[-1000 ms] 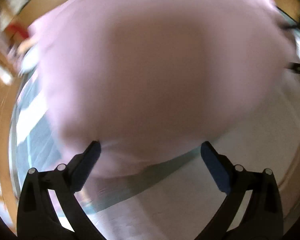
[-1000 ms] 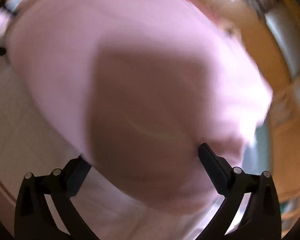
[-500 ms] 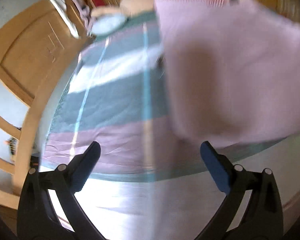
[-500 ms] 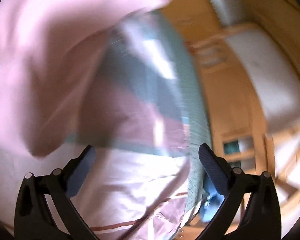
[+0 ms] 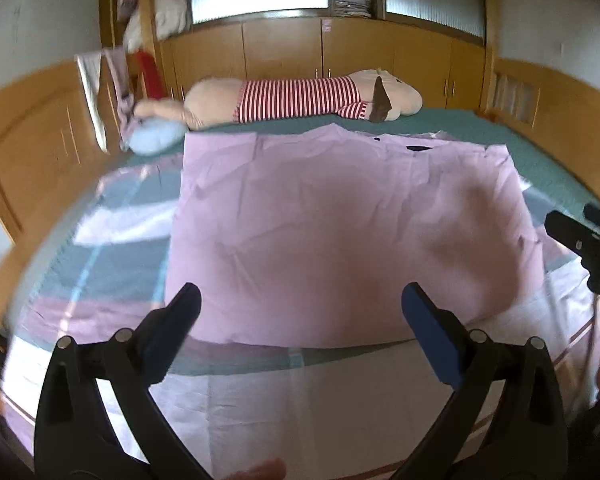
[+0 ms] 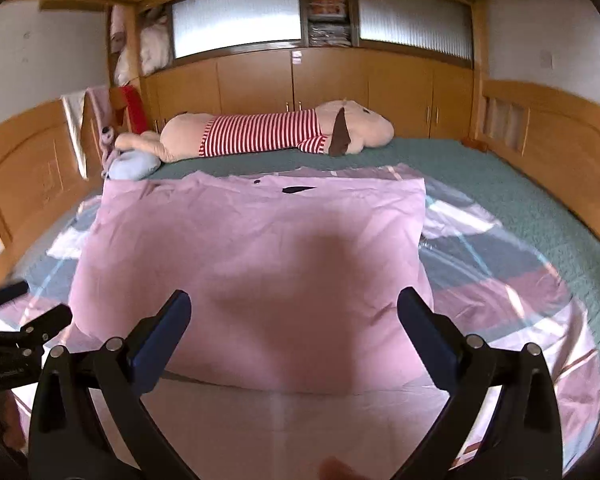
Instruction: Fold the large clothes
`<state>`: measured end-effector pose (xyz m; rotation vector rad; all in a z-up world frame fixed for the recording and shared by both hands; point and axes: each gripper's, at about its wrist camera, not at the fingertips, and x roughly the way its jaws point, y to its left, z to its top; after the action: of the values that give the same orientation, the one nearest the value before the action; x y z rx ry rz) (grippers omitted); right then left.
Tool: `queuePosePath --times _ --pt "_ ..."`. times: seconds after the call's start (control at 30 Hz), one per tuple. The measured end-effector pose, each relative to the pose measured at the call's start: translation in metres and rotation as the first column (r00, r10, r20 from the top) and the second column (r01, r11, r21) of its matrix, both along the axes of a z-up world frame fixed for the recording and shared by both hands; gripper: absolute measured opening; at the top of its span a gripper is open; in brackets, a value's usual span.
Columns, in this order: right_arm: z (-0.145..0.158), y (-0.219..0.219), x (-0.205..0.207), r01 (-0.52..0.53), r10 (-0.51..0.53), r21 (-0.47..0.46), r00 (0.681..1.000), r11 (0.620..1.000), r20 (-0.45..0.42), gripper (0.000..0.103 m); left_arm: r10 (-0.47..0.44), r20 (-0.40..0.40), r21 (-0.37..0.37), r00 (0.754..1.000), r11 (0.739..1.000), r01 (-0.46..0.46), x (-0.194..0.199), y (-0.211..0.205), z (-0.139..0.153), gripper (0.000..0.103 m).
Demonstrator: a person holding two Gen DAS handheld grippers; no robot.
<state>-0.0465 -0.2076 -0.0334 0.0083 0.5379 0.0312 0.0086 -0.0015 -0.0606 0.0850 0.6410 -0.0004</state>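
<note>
1. The left gripper (image 5: 300, 316) is held wide open, nothing between its blue-padded fingers (image 5: 180, 320).
2. The big pale pink cotton garment (image 5: 340, 232) is spread flat on the striped bedsheet (image 5: 112, 240), just past both grippers.
3. The right gripper (image 6: 294, 320) is also gaping, empty.
4. A long beige plush dog in a red-striped shirt (image 6: 276, 130) is seen lying behind.

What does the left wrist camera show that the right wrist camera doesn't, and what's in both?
Only the left wrist view shows the right gripper's black body at its right edge, and its own left gripper open and empty. Only the right wrist view shows the left gripper's body at its left edge, and its own right gripper open and empty. Both show the pink garment spread flat on the striped bedsheet, with the striped-shirt plush dog lying beyond it.
</note>
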Motion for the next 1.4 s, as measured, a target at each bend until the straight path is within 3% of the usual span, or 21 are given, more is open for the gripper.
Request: queuePosePath --times 0.23,0.57,0.9,1.13,1.4 --pt "0.002 0.016 -0.012 -0.007 0.008 -0.039 0.999 0.999 0.031 0.102 0.000 0.018 0.003 1.000 1.000 0.000 -0.004 -0.014 0.002 0.101" --pt "-0.006 0.016 -0.008 -0.002 0.004 -0.064 1.000 0.998 0.022 0.102 -0.036 0.016 -0.060 0.999 0.998 0.037 -0.010 -0.016 0.005 0.101" --pt "-0.005 0.018 -0.010 0.028 -0.024 -0.049 0.997 0.998 0.076 0.102 -0.038 0.023 -0.055 0.999 0.998 0.040 -0.012 -0.017 0.006 0.101" --pt "-0.008 0.021 -0.008 0.020 -0.016 -0.053 0.998 0.998 0.066 0.102 -0.027 0.038 -0.023 0.999 0.999 0.028 -0.014 -0.018 0.006 0.101" --pt "-0.011 0.025 -0.007 0.009 -0.005 -0.067 0.998 0.998 0.061 0.102 -0.029 0.020 -0.058 0.999 0.998 0.030 -0.012 -0.015 0.005 0.101"
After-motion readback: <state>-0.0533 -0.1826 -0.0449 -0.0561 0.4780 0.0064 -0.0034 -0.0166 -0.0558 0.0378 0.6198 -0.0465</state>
